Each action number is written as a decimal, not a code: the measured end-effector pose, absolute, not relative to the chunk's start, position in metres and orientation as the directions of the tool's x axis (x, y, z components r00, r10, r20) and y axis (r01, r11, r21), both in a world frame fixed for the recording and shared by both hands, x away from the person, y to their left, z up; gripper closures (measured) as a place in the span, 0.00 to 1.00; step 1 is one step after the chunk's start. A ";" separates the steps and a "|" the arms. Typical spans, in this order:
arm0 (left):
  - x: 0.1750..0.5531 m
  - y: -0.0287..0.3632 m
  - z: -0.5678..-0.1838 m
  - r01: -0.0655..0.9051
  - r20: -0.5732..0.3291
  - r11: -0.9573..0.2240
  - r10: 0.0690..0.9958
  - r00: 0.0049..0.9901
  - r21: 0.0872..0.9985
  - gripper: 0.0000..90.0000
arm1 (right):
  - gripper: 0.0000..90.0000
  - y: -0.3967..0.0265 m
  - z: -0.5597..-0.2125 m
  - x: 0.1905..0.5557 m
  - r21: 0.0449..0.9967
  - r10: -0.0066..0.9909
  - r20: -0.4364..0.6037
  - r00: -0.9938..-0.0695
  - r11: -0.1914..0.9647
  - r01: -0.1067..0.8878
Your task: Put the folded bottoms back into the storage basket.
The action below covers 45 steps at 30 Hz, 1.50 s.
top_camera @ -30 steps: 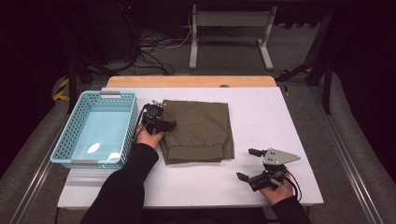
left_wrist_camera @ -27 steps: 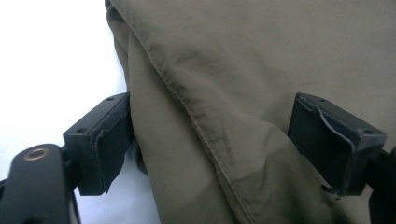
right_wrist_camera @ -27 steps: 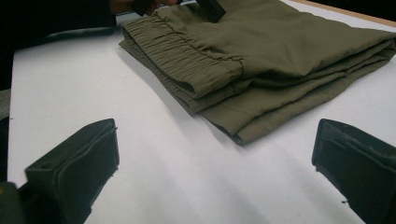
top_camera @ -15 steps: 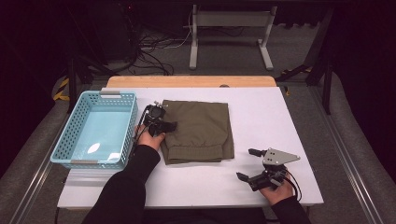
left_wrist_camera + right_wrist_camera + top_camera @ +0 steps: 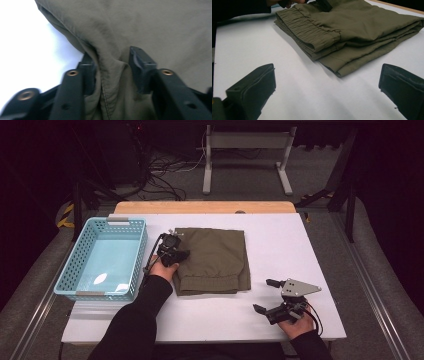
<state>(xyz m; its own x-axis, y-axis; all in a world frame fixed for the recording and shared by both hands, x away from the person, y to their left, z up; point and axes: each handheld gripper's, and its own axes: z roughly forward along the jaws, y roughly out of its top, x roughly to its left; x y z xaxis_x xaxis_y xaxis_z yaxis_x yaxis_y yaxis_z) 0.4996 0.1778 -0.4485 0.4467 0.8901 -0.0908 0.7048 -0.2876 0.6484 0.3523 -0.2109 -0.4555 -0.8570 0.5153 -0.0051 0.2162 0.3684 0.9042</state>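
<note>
Fabric of the folded olive trousers (image 5: 112, 82) is bunched into a ridge between the jaws of the left gripper (image 5: 112, 67), which have just been closing on it; the fold is pinched at the garment's left edge. In the high view the left gripper (image 5: 172, 251) is seen at that edge, just beside the light blue basket (image 5: 80, 265) standing along the left side of the white table (image 5: 280, 245). The trousers (image 5: 212, 260) lie flat near the table's middle. The right gripper (image 5: 265, 296) is held near the front right corner with its jaws wide apart around nothing, well clear of the garment.
</note>
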 end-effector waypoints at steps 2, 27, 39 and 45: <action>0.499 0.175 -0.448 0.708 -0.103 -0.287 0.886 0.453 0.645 0.82 | 0.02 -0.211 -0.455 0.352 0.904 0.514 -0.005 -0.858 0.369 0.216; 0.485 0.181 -0.416 0.630 -0.157 -0.202 0.870 0.467 0.750 0.91 | 0.02 -0.212 -0.455 0.352 0.907 0.511 -0.004 -0.860 0.365 0.213; 0.465 0.184 -0.381 0.513 -0.184 -0.151 0.819 0.544 0.845 0.92 | 0.02 -0.212 -0.455 0.352 0.910 0.509 -0.005 -0.861 0.358 0.207; 0.457 0.188 -0.365 0.466 -0.201 -0.118 0.790 0.578 0.877 0.92 | 0.02 -0.212 -0.455 0.352 0.911 0.509 -0.006 -0.861 0.358 0.205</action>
